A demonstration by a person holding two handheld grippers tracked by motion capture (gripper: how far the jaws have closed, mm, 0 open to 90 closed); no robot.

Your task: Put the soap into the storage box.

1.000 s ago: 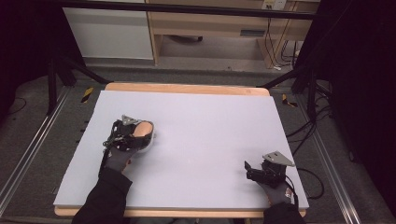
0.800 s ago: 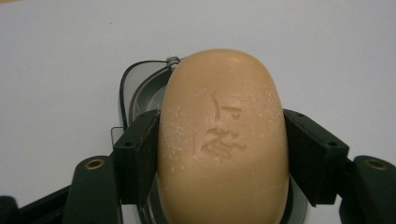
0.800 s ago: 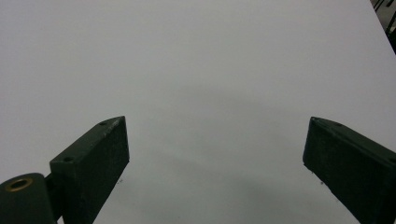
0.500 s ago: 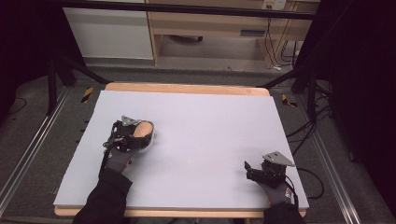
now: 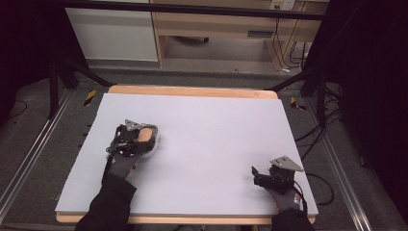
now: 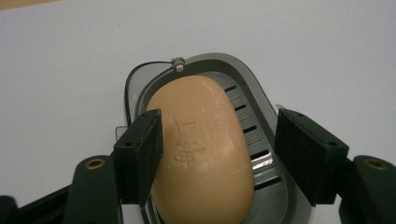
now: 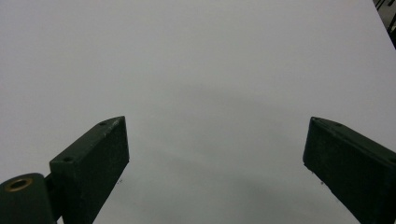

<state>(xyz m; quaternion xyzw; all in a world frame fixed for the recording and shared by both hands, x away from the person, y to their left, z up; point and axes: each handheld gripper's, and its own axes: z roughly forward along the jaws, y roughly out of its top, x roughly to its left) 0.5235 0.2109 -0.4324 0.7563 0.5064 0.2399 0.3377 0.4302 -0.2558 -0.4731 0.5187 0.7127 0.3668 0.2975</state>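
One soap bar [image 6: 204, 154] (lengthwise in its dish [image 6: 273, 140]) lies along the left tool [image 6: 219, 158].

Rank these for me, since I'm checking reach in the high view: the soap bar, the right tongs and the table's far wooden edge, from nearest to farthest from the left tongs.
1. Soap bar: between the open left tongs, in its grey dish.
2. Far wooden edge: ahead, at the table's back.
3. Right tongs: across the table, near its front right corner.
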